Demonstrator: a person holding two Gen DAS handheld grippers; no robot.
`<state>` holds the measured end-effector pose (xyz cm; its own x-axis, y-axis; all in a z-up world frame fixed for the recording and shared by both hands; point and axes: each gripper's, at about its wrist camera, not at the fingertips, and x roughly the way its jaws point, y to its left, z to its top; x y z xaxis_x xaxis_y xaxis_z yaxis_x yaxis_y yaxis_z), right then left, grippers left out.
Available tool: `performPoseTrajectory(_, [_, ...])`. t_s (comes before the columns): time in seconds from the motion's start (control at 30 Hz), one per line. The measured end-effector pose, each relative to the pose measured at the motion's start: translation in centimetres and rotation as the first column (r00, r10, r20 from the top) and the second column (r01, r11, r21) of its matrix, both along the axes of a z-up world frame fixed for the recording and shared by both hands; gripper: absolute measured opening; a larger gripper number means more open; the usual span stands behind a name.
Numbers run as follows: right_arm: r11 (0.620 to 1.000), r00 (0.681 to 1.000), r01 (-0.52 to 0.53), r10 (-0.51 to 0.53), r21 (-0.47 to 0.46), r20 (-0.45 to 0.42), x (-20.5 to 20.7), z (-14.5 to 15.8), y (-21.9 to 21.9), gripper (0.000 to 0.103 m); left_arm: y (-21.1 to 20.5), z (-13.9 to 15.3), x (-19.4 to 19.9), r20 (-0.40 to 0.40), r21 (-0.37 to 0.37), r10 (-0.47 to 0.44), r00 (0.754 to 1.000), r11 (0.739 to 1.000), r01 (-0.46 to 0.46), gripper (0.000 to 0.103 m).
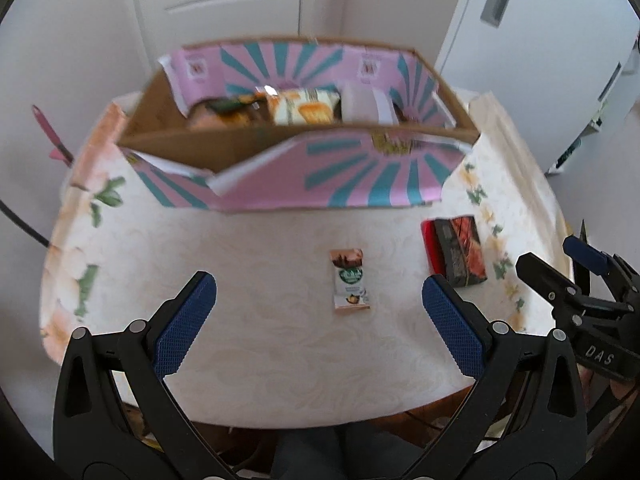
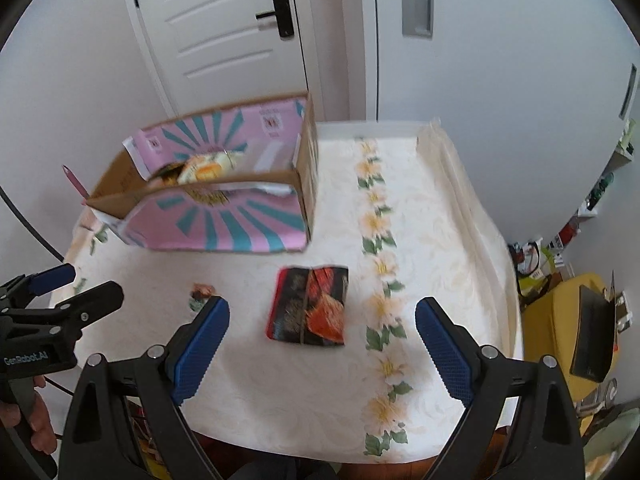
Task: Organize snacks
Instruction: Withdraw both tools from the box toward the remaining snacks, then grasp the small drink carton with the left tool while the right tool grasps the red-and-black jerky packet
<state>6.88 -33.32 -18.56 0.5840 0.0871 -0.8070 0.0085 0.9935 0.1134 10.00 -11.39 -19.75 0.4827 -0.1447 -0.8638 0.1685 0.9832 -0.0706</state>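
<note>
A table with a flowery cloth [image 2: 420,240] lies under the claw. A white door [image 2: 224,32] stands far ahead past the table, with a black handle [image 2: 280,12]. A yellow thing [image 2: 556,320] sits low down on the right, past the table edge.

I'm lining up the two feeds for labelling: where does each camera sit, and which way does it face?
Left wrist: rides the left gripper, angled down at the small packet on the table; both open fingers show.
Right wrist: rides the right gripper, angled down at the dark packet; its open fingers and a hand show.
Shared: the box, both packets, and each other's gripper.
</note>
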Motion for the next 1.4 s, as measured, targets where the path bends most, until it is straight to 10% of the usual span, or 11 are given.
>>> performPoseTrajectory(0.57, [0.999,1.000,0.028,-0.028,0.024,-0.014,1.5,-7.2,0.9,0.093,-2.6,-8.1,0.3,0.007,0.039,-0.051,0.999,0.998,0.051,0.075])
performPoseTrajectory(1.07, [0.999,0.999,0.038,-0.038,0.027,-0.004,2.4,-8.3,1.1,0.093,-4.9,-7.8,0.7,0.065,0.077,-0.148,0.987,0.987,0.143,0.024])
performPoseTrajectory(1.4, [0.999,0.999,0.039,-0.039,0.021,-0.021,4.1,-9.1,2.1,0.093,-4.4,-7.7,0.7,0.053,0.074,-0.129,0.990,0.989,0.125,0.021])
